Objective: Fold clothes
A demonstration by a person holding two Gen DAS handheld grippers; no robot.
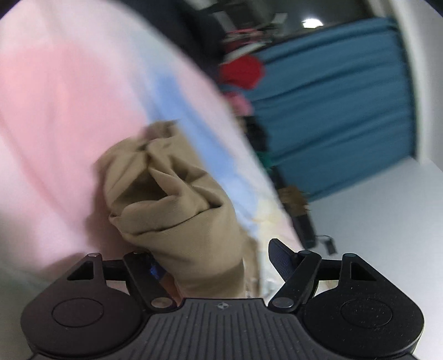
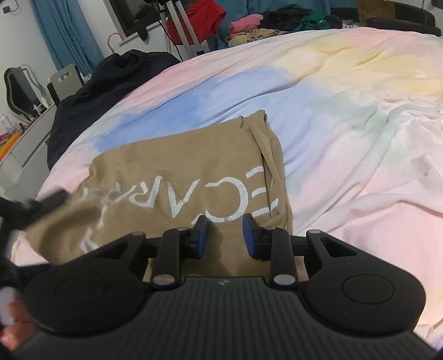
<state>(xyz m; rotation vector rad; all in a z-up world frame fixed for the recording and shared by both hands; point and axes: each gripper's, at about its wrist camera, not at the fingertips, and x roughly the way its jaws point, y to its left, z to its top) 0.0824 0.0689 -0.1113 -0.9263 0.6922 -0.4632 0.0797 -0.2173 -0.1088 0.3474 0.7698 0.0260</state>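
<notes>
A tan shirt (image 2: 193,171) with white lettering lies folded into a rough rectangle on the pastel bedsheet (image 2: 346,124). My right gripper (image 2: 225,235) hovers open over the shirt's near edge, nothing between its blue pads. At the shirt's near left corner the cloth is raised, and the left gripper (image 2: 41,205) shows there as a dark blur. In the left wrist view, a bunched wad of the tan shirt (image 1: 171,193) sits between the fingers of my left gripper (image 1: 213,263). Its jaws stand wide apart, the cloth resting against the left finger (image 1: 144,274).
A dark garment (image 2: 110,83) is heaped on the bed's left side. A pile of mixed clothes (image 2: 257,27) and a red garment (image 2: 199,19) lie beyond the far edge. Blue curtains (image 1: 332,110) hang behind. A desk and a chair (image 2: 66,80) stand at the left.
</notes>
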